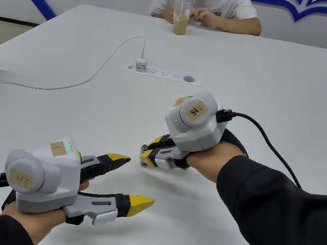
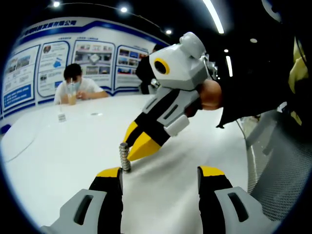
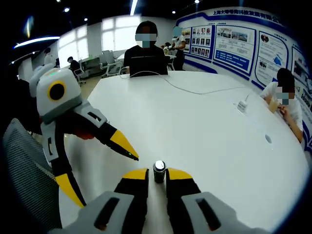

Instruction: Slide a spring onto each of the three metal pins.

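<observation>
A short coiled spring (image 2: 125, 157) stands upright on the white table (image 1: 245, 81); I cannot tell whether a pin is inside it. My right gripper (image 1: 144, 154) is shut on the spring (image 3: 159, 171), whose dark round top shows between the yellow fingertips. In the head view the spring (image 1: 144, 149) is a small grey stub at those tips. My left gripper (image 1: 139, 180) is open and holds nothing, a hand's width to the left of the spring. In the left gripper view the right gripper (image 2: 139, 145) reaches down from the upper right.
A white power strip (image 1: 162, 74) with a plugged adapter and a long white cable (image 1: 97, 71) lies at mid-table. A cup of yellowish drink (image 1: 181, 17) stands at the far edge in front of a seated person (image 1: 225, 13). Another person (image 3: 144, 53) sits across.
</observation>
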Motion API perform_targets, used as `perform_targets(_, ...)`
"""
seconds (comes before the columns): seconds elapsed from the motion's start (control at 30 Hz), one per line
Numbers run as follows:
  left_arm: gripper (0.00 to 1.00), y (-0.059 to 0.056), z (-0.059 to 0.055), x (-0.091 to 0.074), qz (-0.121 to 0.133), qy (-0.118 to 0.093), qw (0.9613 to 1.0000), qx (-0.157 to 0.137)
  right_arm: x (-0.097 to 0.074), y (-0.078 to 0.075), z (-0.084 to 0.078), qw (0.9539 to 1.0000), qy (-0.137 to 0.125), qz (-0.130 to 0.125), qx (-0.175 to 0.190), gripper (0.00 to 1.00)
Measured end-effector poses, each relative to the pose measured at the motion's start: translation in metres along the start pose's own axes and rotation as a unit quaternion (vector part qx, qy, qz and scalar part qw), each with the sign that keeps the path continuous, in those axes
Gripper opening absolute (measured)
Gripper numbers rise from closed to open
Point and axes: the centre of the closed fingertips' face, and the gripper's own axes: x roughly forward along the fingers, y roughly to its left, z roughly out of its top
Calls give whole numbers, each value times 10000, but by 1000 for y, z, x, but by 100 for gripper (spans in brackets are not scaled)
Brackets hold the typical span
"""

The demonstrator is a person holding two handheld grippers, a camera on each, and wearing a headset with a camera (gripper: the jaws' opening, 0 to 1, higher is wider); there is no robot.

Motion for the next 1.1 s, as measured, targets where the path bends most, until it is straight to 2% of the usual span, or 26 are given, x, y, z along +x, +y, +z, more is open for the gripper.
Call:
perform_targets(0.57, 65, -1, 3, -2, 34, -16, 10000, 4, -30, 14, -7, 9997, -231, -106, 51, 19)
perform_targets(1.1, 66, -1, 8, -2, 14, -17, 10000, 55, -58, 26, -29, 9996, -230, -158, 5, 21)
